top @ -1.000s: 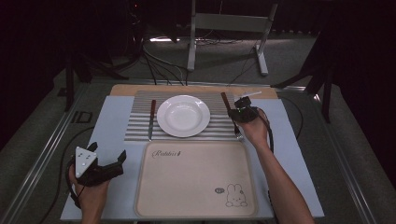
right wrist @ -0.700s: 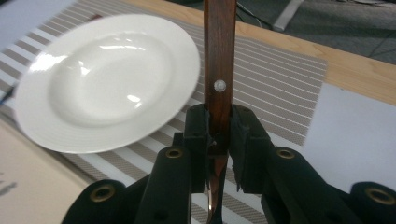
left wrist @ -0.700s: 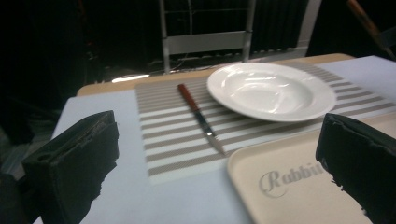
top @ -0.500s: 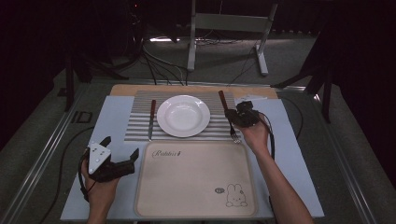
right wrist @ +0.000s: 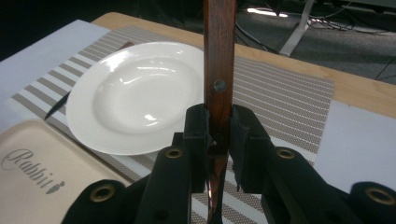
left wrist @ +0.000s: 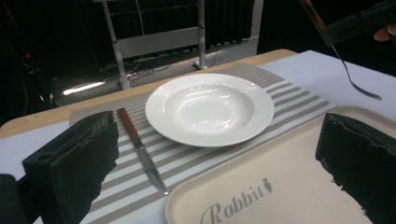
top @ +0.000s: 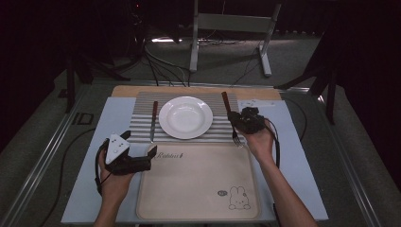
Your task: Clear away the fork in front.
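High view: right gripper (top: 238, 124) pinches fork (top: 230, 117) over placemat's (top: 142, 124) right edge, beside plate (top: 185, 117). Left gripper (top: 142, 158), jaws spread, at tray's (top: 198, 182) left corner.

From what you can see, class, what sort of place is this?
Probably a lab or studio mock-up of a dining table: a plate on a striped placemat, a tray, and cables and a metal stand on the dark floor behind.

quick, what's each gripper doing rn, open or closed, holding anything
Left gripper: open, holding nothing, over the tray.
Right gripper: closed on the fork, gripping its wooden handle.
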